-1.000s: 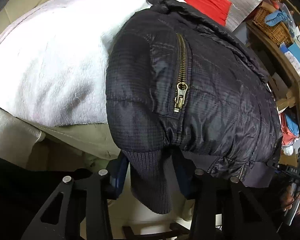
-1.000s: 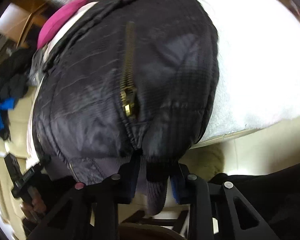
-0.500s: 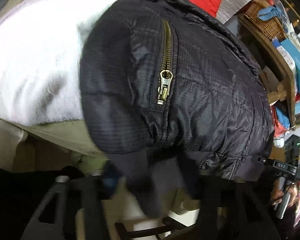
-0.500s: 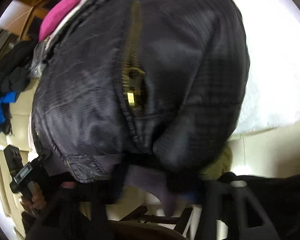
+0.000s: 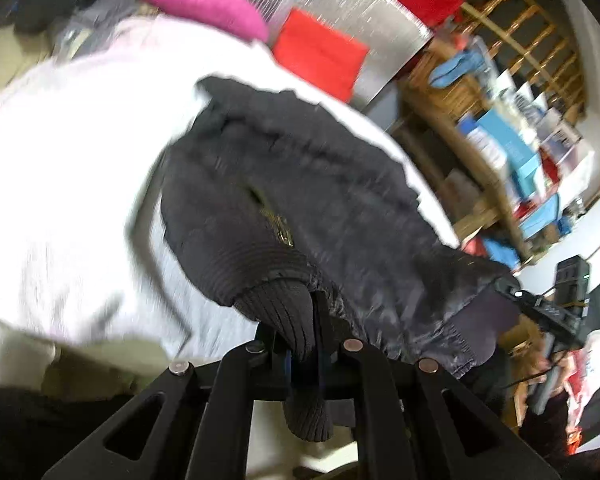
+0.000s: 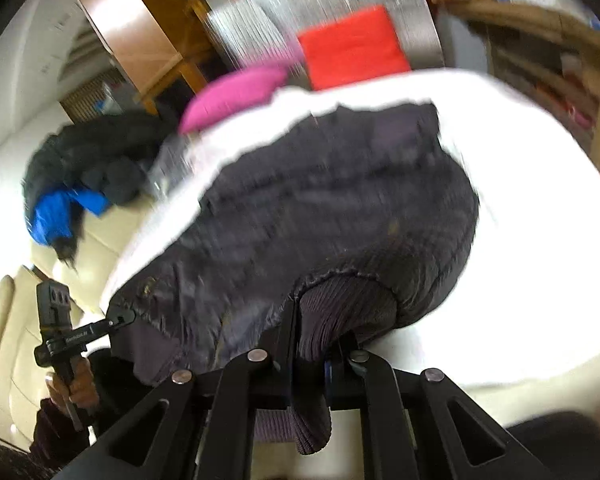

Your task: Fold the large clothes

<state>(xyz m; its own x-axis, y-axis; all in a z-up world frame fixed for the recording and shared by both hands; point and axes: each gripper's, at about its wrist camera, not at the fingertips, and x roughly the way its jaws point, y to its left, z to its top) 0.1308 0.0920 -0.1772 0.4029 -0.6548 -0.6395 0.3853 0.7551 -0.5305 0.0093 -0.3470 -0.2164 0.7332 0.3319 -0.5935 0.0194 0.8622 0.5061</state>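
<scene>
Wicker basket (image 5: 452, 92): sitting on a wooden shelf behind the bed, holding a crumpled blue cloth (image 5: 456, 70); the weave is blurred.
Shelf boxes (image 5: 500, 140): blue and white cartons standing packed together on the wooden rack; their print is too smeared to read.
Jacket (image 5: 300, 200): black, quilted and slightly glossy, lying across the white blanket (image 5: 80, 160) with its ribbed knit cuffs hanging over the near edge; a brass zipper (image 5: 278, 228) is glinting on the sleeve.
Left gripper (image 5: 302, 354): clenching one ribbed cuff (image 5: 288, 312) between its black fingers, the knit bunching and drooping below them.
Right gripper (image 6: 310, 360): pinching the other ribbed cuff (image 6: 340, 312), which is looking purplish-grey and finely corded.
Blanket texture: fluffy, pale, overexposed in the right wrist view.
Behind the jacket: a magenta cushion (image 6: 236, 94), a flat red square (image 6: 352, 50) and a silvery ridged sheet (image 5: 340, 16) are showing.
Sofa corner (image 6: 48, 256): a dark coat with blue lining (image 6: 56, 208) is heaped there.
</scene>
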